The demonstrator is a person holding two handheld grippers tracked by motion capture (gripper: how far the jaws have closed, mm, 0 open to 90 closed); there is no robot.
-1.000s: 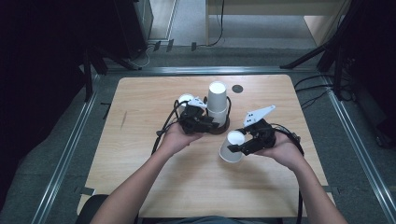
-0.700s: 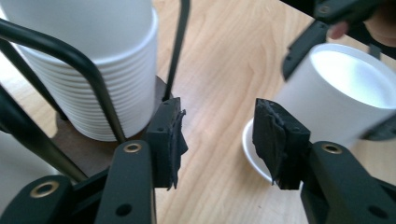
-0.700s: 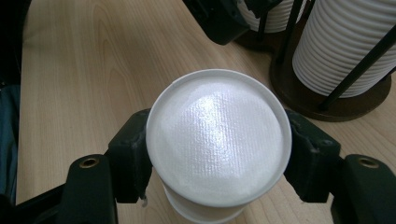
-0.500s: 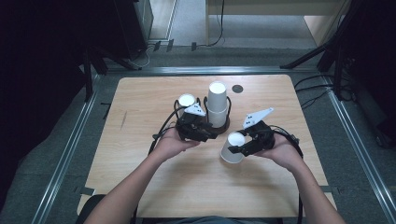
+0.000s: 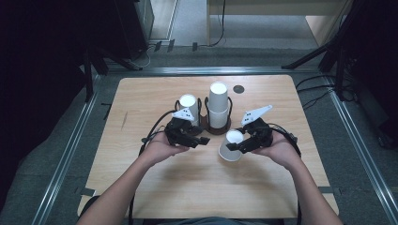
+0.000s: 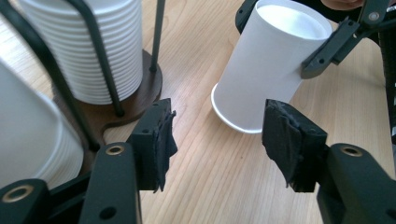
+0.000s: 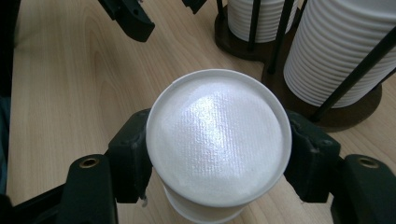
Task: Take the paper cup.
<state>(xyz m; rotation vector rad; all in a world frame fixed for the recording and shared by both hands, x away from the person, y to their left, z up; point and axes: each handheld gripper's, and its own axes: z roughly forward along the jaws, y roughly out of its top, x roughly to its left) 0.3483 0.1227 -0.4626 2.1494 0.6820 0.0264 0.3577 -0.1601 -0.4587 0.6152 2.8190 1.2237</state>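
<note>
A white paper cup (image 5: 228,151) stands upside down on the wooden table, and my right gripper (image 5: 238,144) is shut on its sides. The right gripper view looks down on the cup's base (image 7: 217,149) between the two pads of my right gripper (image 7: 217,161). My left gripper (image 5: 201,140) is open just left of the cup, empty, with its jaws pointing toward it. In the left gripper view the cup (image 6: 266,70) stands beyond my left gripper (image 6: 217,133). Behind both is a dark wire rack (image 5: 217,129) with a tall cup stack (image 5: 218,105) and a shorter one (image 5: 188,104).
The rack's cup stacks (image 6: 93,46) stand close on the far side of both grippers. A small black disc (image 5: 239,88) lies on the table behind the rack. Bare tabletop (image 5: 141,103) lies left of the rack and in front of the hands. Metal rails and cables run around the table.
My left gripper has drawn back from the rack toward the person and now points at the cup. The right gripper and its cup have barely moved.
</note>
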